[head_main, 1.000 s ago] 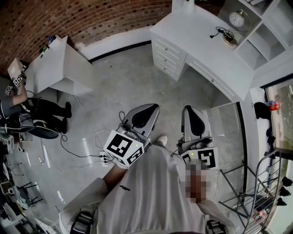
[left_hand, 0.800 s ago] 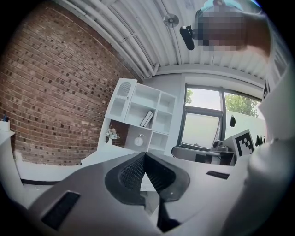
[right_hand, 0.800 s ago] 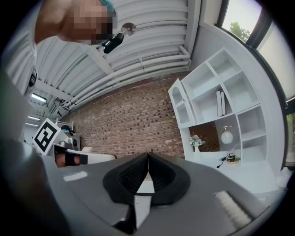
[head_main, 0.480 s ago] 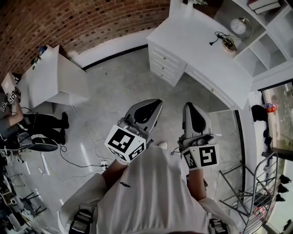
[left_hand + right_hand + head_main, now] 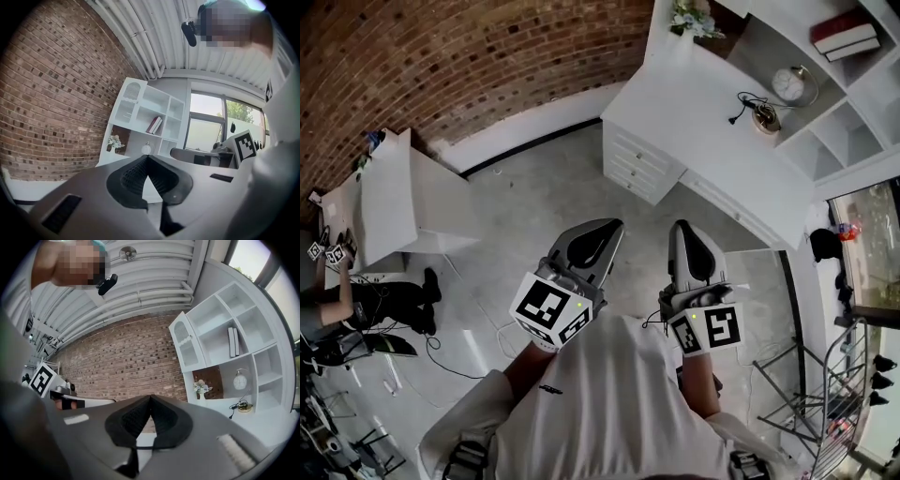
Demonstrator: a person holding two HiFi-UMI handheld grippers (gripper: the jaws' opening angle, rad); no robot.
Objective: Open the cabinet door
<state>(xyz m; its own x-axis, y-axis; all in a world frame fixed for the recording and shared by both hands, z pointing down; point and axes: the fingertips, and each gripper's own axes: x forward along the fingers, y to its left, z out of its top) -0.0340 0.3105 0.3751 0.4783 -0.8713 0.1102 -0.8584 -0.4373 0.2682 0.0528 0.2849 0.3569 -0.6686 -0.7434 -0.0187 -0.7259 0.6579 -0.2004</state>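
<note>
The left gripper (image 5: 605, 232) and right gripper (image 5: 686, 234) hang side by side over the floor (image 5: 534, 178), each with its jaws pressed together on nothing. Ahead stands the white bench (image 5: 694, 122) (drawers under its end) with a shelf unit (image 5: 220, 329) above it. The cabinet door (image 5: 183, 337), arched and slatted, sits at that unit's top corner nearest the brick wall (image 5: 122, 357), well apart from both grippers.

person (image 5: 380, 302): cut by left edge | shelf unit (image 5: 853, 89): cut by right edge
</note>
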